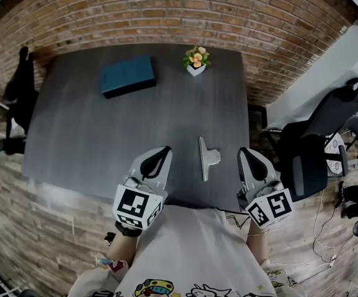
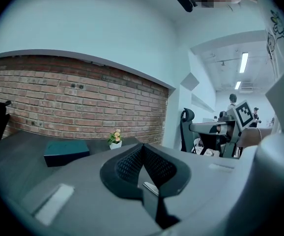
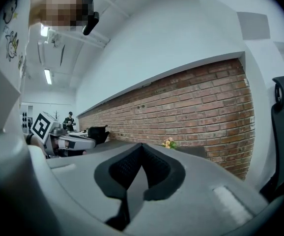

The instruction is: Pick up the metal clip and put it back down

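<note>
Left tool [image 1: 162,152] and right tool [image 1: 246,153], both shut, flank the metal clip [image 1: 207,158].

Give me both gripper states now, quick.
Left gripper: closed, holding nothing.
Right gripper: closed, holding nothing.
Metal clip lies on the table.

metal clip [image 1: 207,158]: one
grippers: two, the left gripper [image 1: 163,151] and the right gripper [image 1: 246,153]
dark blue box [image 1: 127,75]: one
flower pot [image 1: 196,59]: one
table [image 1: 86,135]: one
office chair [image 1: 325,130]: one

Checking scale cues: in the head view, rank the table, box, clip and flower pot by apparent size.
table, largest
box, second
clip and flower pot: look about alike, left unranked
</note>
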